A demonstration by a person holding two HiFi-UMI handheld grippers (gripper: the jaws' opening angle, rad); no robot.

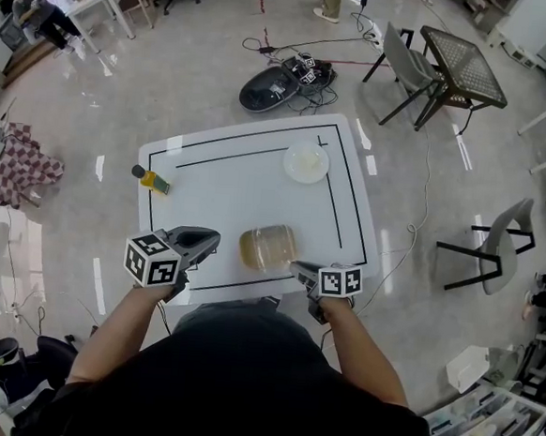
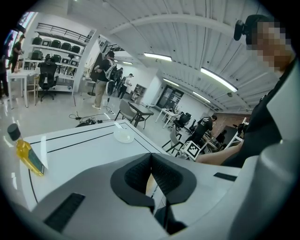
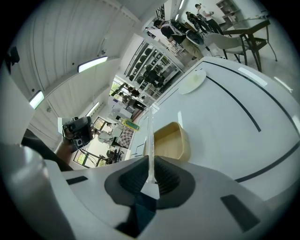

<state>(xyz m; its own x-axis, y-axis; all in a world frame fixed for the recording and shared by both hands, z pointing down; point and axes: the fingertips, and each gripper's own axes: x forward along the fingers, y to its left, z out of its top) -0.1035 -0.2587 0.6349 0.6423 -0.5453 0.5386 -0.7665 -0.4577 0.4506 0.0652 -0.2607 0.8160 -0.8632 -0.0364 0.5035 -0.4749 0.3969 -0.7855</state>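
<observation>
A clear plastic container [image 1: 269, 247] with a tan tray [image 3: 174, 140] inside lies near the front of the white table [image 1: 238, 186]. My right gripper [image 1: 296, 266] is at its right side, shut on a thin clear plastic edge [image 3: 150, 131] that stands up between the jaws [image 3: 151, 176]. My left gripper [image 1: 213, 240] hovers just left of the container, its jaws together with nothing between them [image 2: 151, 161]. A small bottle [image 1: 152, 180] of yellow liquid with a black cap lies at the table's left [image 2: 28, 157]. A white plate [image 1: 306, 162] sits at the far right.
Black lines mark a rectangle on the table. On the floor beyond it are a dark round device [image 1: 272, 88] and cables. A grey chair [image 1: 407, 68] and a mesh-top table [image 1: 462, 65] stand at the back right; another chair [image 1: 502, 242] stands to the right.
</observation>
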